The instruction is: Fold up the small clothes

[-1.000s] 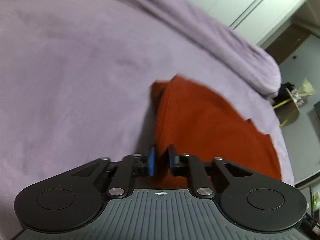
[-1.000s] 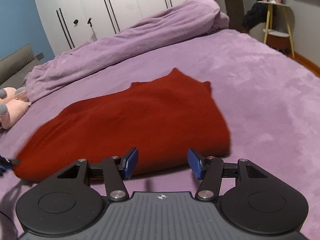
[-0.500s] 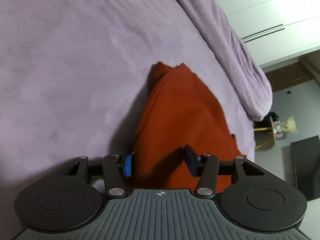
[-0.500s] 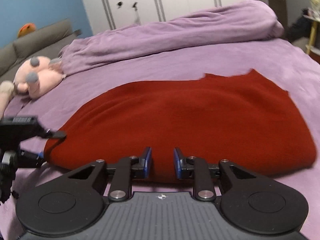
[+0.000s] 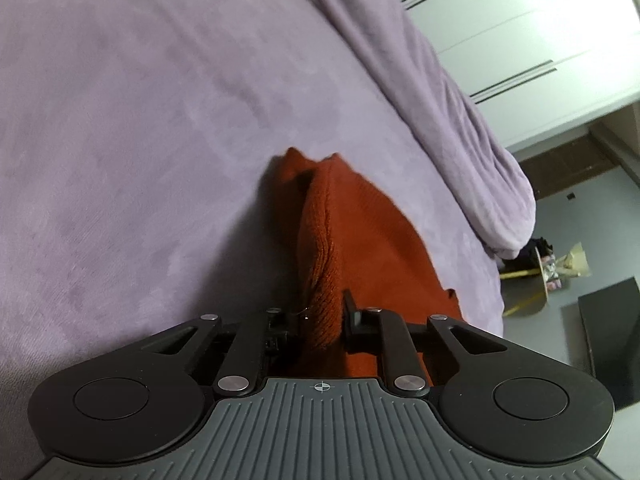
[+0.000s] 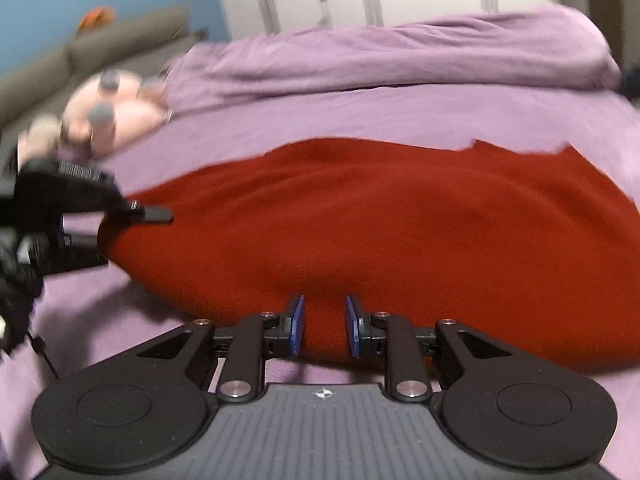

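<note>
The sweater (image 6: 380, 236) is a rust-red knit, folded over on itself into a thick, rounded slab with a ribbed edge (the ribbing shows clearly in the left wrist view (image 5: 320, 248)) and a ragged far end. It lies on a bed (image 6: 400, 116) covered in a soft purple blanket, with a rolled purple duvet (image 6: 380, 60) heaped along the far side. Behind that stand white wardrobe doors (image 5: 520, 40), a blue wall, a grey sofa (image 6: 100, 48) and a pink plush toy (image 6: 112, 116), blurred. The left gripper (image 5: 320, 320) is closed on the folded ribbed edge of the sweater, the cloth bunched up between its fingers; from the right wrist view it sits at the sweater's left end (image 6: 120, 220). The right gripper (image 6: 322, 330) has narrowed onto the near edge of the sweater, red cloth filling the slim gap between its blue pads (image 6: 297, 326), which appear to pinch it.
</note>
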Motion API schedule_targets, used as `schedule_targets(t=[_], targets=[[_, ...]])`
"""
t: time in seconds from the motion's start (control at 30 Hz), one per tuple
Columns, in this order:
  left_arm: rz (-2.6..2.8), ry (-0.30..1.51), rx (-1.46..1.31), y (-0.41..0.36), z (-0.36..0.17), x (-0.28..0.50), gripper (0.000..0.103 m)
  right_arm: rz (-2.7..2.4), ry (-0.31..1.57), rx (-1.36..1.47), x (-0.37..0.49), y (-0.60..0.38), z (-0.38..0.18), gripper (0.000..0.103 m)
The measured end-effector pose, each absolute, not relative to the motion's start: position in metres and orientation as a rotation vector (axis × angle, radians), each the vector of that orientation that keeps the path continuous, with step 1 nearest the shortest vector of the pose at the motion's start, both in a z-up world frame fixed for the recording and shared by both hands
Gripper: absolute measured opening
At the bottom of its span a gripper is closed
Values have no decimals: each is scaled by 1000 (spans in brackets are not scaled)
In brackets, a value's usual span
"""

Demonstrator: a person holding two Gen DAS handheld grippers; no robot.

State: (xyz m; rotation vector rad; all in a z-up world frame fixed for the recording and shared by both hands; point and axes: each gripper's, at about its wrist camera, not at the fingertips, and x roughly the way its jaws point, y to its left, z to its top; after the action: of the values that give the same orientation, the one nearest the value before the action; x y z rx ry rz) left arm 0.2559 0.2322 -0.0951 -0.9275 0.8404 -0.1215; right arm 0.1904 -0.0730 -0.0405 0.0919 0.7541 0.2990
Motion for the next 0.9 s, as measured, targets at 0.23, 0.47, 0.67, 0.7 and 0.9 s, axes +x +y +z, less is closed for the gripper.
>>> schedule_targets(t=[0.23, 0.47, 0.67, 0.7, 0.9], targets=[[-215, 785, -697, 177, -36, 266, 17, 151, 705, 207, 171, -134, -32, 45], [-363, 823, -533, 71, -31, 280, 17, 72, 693, 335, 169, -173, -34, 45], [-412, 895, -371, 18, -60, 282, 37, 57, 699, 338, 168, -182, -36, 46], [-446, 888, -362, 18, -55, 279, 48, 57, 700, 341, 170, -183, -36, 46], [-433, 793, -425, 63, -22, 244, 46, 95, 672, 388, 174, -193, -28, 46]])
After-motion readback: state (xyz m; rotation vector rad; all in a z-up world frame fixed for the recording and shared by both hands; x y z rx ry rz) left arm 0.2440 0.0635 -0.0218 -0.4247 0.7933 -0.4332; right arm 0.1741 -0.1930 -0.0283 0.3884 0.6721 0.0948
